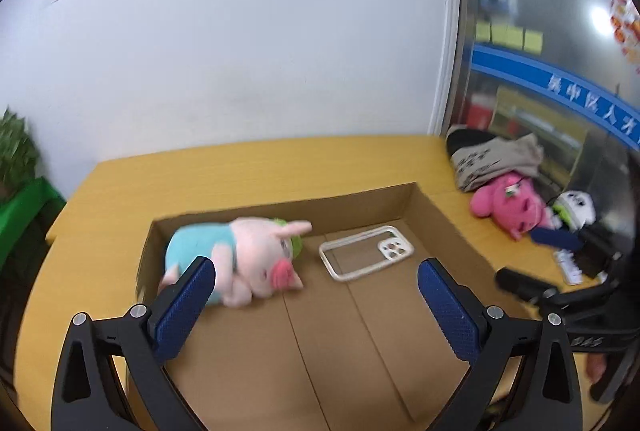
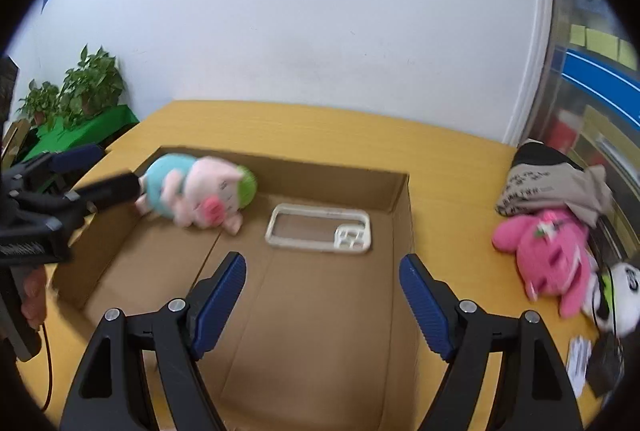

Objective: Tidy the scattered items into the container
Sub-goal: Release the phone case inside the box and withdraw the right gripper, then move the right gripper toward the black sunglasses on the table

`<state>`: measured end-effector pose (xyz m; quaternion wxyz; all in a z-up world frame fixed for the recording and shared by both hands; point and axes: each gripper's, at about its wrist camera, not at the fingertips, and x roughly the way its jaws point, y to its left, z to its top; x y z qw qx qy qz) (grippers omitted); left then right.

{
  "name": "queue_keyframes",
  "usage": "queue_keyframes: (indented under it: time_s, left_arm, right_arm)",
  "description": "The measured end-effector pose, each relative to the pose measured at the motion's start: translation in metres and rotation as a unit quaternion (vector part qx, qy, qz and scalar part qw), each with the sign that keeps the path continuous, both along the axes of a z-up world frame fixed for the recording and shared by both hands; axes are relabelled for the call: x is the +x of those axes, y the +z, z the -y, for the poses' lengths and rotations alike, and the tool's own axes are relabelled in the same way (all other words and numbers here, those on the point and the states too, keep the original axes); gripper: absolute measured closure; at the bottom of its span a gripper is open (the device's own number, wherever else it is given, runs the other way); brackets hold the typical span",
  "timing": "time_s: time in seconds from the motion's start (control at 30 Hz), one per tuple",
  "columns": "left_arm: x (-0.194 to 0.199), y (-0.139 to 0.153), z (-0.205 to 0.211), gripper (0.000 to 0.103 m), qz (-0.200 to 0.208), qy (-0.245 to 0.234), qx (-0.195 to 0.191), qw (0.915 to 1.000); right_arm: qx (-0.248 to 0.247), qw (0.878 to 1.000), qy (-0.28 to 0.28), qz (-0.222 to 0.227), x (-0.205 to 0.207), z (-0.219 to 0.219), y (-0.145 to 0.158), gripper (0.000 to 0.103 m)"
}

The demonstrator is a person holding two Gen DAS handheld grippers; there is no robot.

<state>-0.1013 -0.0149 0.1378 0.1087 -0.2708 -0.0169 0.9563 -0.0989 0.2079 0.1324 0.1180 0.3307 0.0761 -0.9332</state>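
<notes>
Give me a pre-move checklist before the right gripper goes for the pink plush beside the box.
1. Right gripper free to grasp: ok, jaws wide apart with nothing between them.
2. Left gripper free: ok, open and holding nothing.
3. Pink plush reachable: ok, it lies on the table to the right of the box, its top uncovered.
4. Plush free of neighbours: not ok, the folded clothes and a black-and-white toy crowd it.
5. Room in the box: ok, only the pig plush and phone case lie at its far end.
6. Whether a cord tangles the plush: cannot tell.
</notes>
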Motion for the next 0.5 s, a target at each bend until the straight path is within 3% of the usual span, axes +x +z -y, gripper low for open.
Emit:
queue_keyframes:
  time_s: [0.1, 0.3, 0.5]
  left_arm:
    - [0.038, -0.011, 0.001, 0.0, -0.004, 0.012, 0.005, 0.9999]
    - [0.094, -0.022, 0.002, 0.0, -0.004, 0.017, -0.004, 0.9998]
    - [0.134, -0.026, 0.011, 0.0, -0.014, 0.034, 0.022, 0.9991]
  right_arm:
    - [0.001, 1.0, -0.01, -0.005, 0.037, 0.014, -0.003, 0.024]
    - [-0.006, 1.0, -0.007, -0.007, 0.069, 0.011, -0.01, 0.024]
    - [-0.011, 1.0, 0.0, -0.016, 0.102, 0.021, -0.011, 0.024]
